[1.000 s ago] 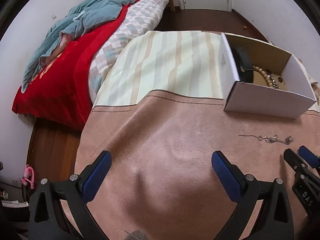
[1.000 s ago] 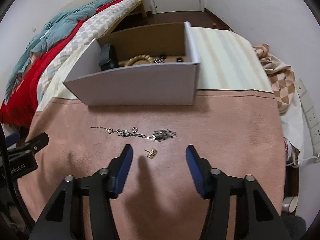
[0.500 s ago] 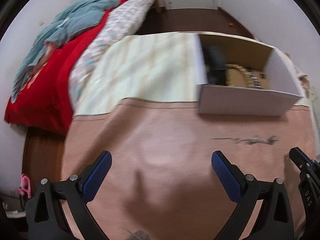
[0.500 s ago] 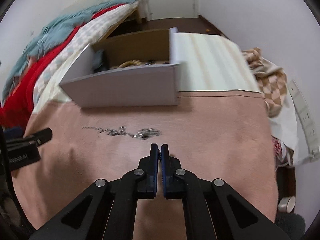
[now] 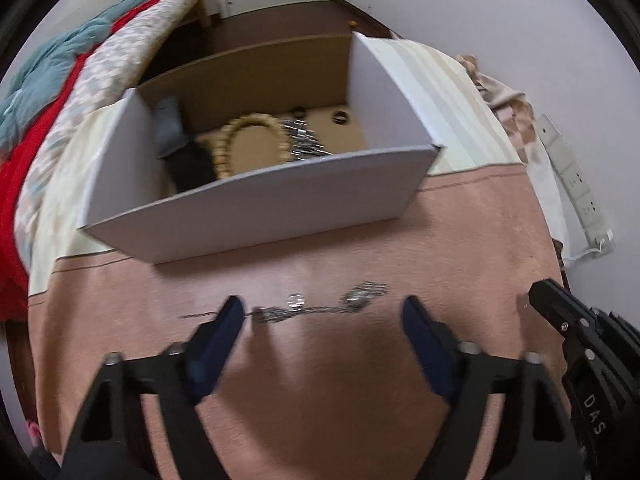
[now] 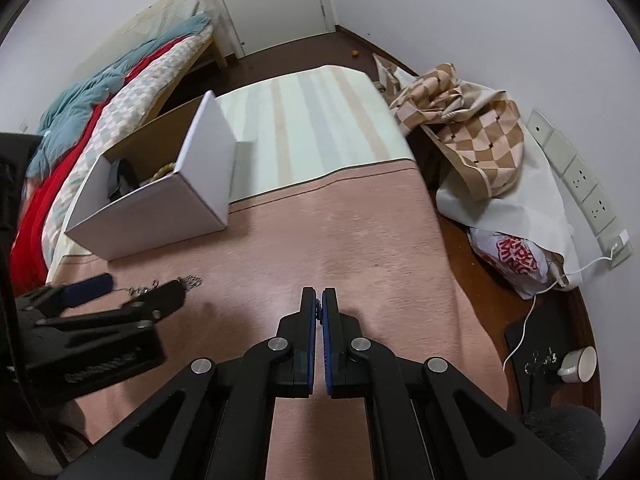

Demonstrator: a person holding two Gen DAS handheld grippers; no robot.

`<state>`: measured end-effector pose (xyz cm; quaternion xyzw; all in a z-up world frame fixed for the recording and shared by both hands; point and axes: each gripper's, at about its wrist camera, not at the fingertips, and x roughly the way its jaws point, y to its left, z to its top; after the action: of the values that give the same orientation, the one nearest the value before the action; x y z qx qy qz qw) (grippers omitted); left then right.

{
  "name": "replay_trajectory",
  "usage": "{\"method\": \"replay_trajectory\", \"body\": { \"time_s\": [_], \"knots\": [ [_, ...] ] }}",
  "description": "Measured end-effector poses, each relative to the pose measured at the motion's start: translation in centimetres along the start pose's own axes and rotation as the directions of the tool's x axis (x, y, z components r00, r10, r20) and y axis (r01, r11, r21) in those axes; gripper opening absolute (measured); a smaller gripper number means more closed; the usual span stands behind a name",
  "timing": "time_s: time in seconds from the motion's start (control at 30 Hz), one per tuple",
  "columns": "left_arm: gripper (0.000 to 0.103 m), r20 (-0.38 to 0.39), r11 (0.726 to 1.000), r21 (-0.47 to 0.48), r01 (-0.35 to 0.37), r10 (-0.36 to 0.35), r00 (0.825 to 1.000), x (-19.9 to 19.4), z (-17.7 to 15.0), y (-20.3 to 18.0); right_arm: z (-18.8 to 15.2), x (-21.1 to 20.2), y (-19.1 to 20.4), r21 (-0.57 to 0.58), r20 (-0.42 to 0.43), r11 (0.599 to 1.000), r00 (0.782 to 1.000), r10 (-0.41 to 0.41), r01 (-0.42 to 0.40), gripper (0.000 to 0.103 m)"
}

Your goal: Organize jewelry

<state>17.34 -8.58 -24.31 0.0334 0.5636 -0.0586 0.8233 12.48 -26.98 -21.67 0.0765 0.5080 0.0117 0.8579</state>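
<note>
My left gripper (image 5: 322, 314) hangs over the pink blanket (image 5: 320, 380) with its jaws apart, having just been closing, and the silver chain (image 5: 320, 306) lies on the blanket between its fingertips, not yet pinched. My right gripper (image 6: 319, 304) is pressed together on a small metal piece I cannot identify, off to the chain's right. Beyond the chain stands the white box (image 5: 256, 208), holding a beaded bracelet (image 5: 256, 144) and other jewelry.
</note>
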Motion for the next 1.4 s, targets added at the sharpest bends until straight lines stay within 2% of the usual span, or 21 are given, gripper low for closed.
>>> {"method": "replay_trajectory", "body": {
  "time_s": [0.07,0.13,0.17,0.23,0.27,0.3,0.53,0.7,0.93,1.0,1.1,1.23,1.4],
  "knots": [
    [0.060,-0.007,1.000,0.004,0.018,-0.018,1.000,0.5,0.0,-0.5,0.0,0.0,-0.3,0.005,0.001,1.000,1.000,-0.004,0.004,0.003],
    [0.045,0.005,1.000,0.012,0.027,-0.027,1.000,0.6,0.1,-0.6,0.0,0.0,-0.4,0.011,-0.001,1.000,1.000,-0.004,0.004,0.003],
    [0.042,0.016,1.000,0.019,0.018,-0.018,1.000,0.6,0.2,-0.7,0.0,0.1,-0.5,0.011,-0.002,1.000,1.000,-0.006,0.006,0.003],
    [0.030,0.030,1.000,0.024,0.020,-0.021,0.999,0.6,0.3,-0.7,-0.1,0.3,-0.5,0.011,-0.006,1.000,1.000,-0.007,0.007,0.003],
    [0.018,0.037,0.999,0.024,0.023,-0.024,0.999,0.5,0.5,-0.4,-0.2,0.4,-0.4,0.009,-0.008,1.000,1.000,-0.008,0.008,0.003],
    [0.010,0.038,0.999,0.021,0.031,-0.032,0.999,0.6,0.6,-0.3,-0.2,0.5,-0.3,0.006,-0.011,1.000,1.000,-0.010,0.010,0.003],
    [0.009,0.078,0.997,0.004,0.078,-0.078,0.994,-1.1,0.4,0.6,0.4,-0.5,0.5,-0.008,0.013,1.000,1.000,0.002,-0.002,0.003],
    [0.009,0.125,0.993,-0.012,0.117,-0.115,0.986,-4.2,0.7,1.5,1.4,-2.5,1.5,-0.020,0.047,0.999,0.998,0.039,-0.038,0.003],
    [0.009,0.210,0.975,-0.039,0.218,-0.206,0.956,-10.7,3.2,3.7,4.5,-6.2,3.5,-0.037,0.105,0.991,0.985,0.136,-0.132,0.003],
    [0.009,0.235,0.966,-0.045,0.256,-0.239,0.942,-12.7,4.8,4.6,5.8,-7.3,4.2,-0.045,0.125,0.986,0.979,0.163,-0.158,0.003],
    [0.009,0.257,0.961,-0.032,0.275,-0.257,0.931,-14.0,7.3,5.5,8.0,-8.8,5.2,-0.070,0.167,0.981,0.967,0.193,-0.183,0.003],
    [0.009,0.259,0.970,-0.025,0.244,-0.229,0.938,-13.7,10.1,6.6,10.6,-9.1,6.7,-0.100,0.196,0.976,0.958,0.211,-0.195,0.003],
    [0.009,0.226,0.982,-0.029,0.188,-0.177,0.958,-11.7,12.5,7.7,13.1,-6.1,8.3,-0.105,0.149,0.970,0.960,0.235,-0.221,0.003]
  ]
}}
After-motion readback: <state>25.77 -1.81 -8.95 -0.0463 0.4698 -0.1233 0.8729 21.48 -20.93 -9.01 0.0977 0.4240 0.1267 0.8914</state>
